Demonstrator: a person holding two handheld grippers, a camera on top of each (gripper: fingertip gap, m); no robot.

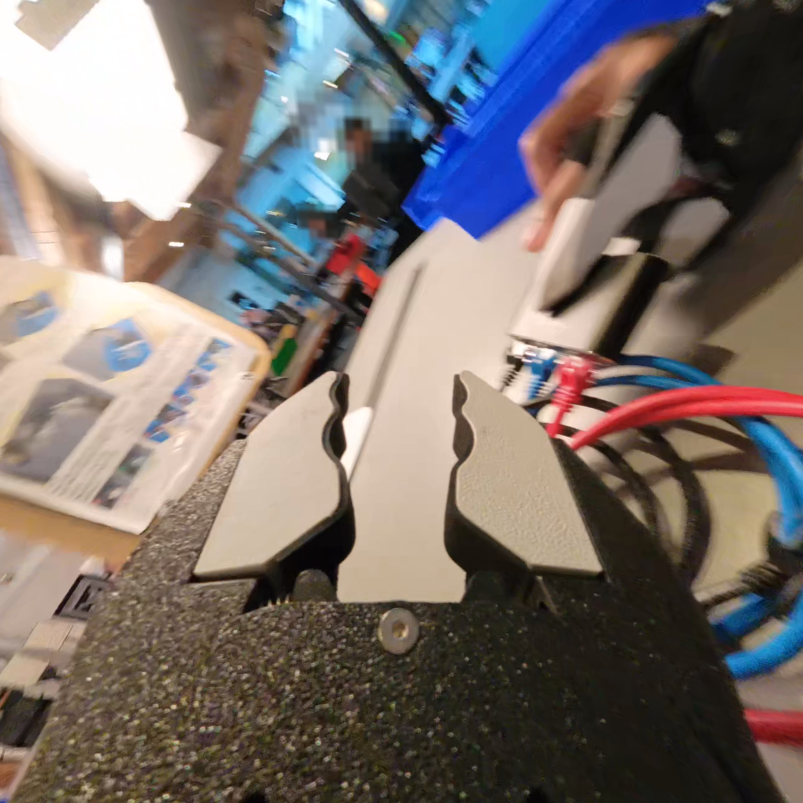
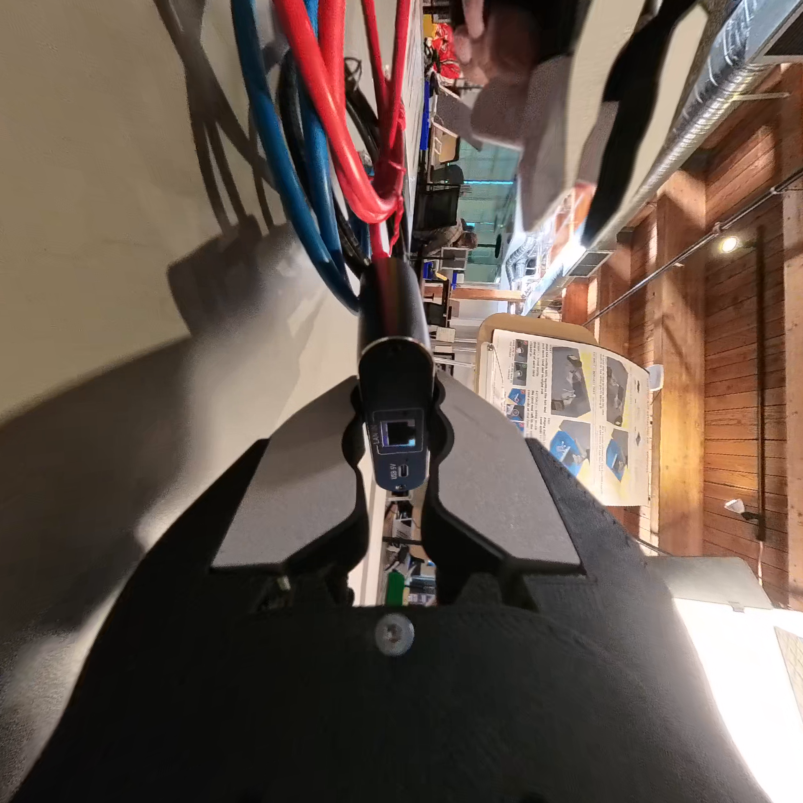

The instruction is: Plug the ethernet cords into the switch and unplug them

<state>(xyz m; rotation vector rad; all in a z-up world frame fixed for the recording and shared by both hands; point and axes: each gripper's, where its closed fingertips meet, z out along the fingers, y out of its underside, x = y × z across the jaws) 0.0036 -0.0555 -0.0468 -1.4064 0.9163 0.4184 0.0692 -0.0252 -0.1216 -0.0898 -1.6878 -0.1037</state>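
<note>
My right gripper (image 2: pixel 397 430) was clamped on the switch (image 2: pixel 396 391), a dark, rounded box pinched at both sides, with its near end face showing one empty port and a smaller socket beneath it. At 12 o'clock from the switch, red cords (image 2: pixel 334 130) and blue cords (image 2: pixel 278 165) ran away over the grey table (image 2: pixel 108 174); I could not tell from this view which were plugged in. My left gripper (image 1: pixel 399 391) had its jaws apart, nothing between them, only bare table (image 1: pixel 408 456) showing through the gap. In the left wrist view, at 2 o'clock, a red plug (image 1: pixel 571 382) and a blue plug (image 1: pixel 539 369) sat side by side in the switch face, with their cords trailing to 3 o'clock. The right gripper (image 1: pixel 608 260) and a hand (image 1: pixel 565 143) appeared above them, blurred. An instruction sheet (image 1: pixel 100 382) stood at 9 o'clock.
</note>
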